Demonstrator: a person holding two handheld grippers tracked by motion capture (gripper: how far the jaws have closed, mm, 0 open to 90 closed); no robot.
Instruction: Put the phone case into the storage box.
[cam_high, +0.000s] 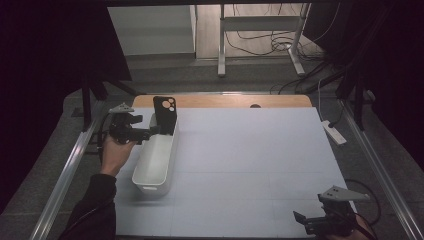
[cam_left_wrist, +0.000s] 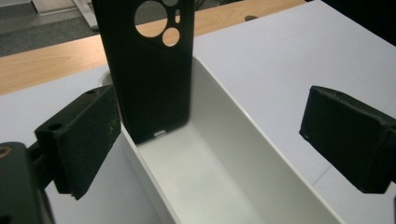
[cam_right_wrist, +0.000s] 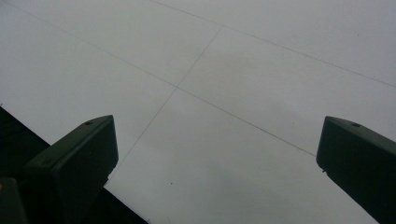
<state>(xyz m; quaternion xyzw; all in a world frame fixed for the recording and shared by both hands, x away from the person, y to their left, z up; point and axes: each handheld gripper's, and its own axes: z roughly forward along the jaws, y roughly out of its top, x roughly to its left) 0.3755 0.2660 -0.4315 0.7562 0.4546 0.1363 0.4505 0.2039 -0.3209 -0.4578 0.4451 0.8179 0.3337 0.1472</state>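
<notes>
black pads of the left claw (cam_left_wrist: 205, 140) stand wide apart, gripping nothing, with the black phone case (cam_left_wrist: 149, 70) just ahead of them and slightly toward the left pad. that case stands upright at the far end of the white bin (cam_left_wrist: 224, 172), its lower edge down inside and its back leaning against the bin's end wall; the camera cut-outs are at the top. whether the left pad touches the case i cannot tell, though it looks just clear of it. in the high view the left claw (cam_high: 150, 132) sits beside the bin (cam_high: 156, 160) at its far end, level with the case (cam_high: 165, 115).

far across the surface (cam_high: 250, 165) from it, the right claw (cam_high: 312, 222) hangs low near the person's edge, also spread wide and empty, with bare white surface beyond its pads.

judging by this, the step in hand is placing the case in the bin, and the release looks done. the next move probably calls for drawing the left claw straight back without brushing the case, which could tip.
</notes>
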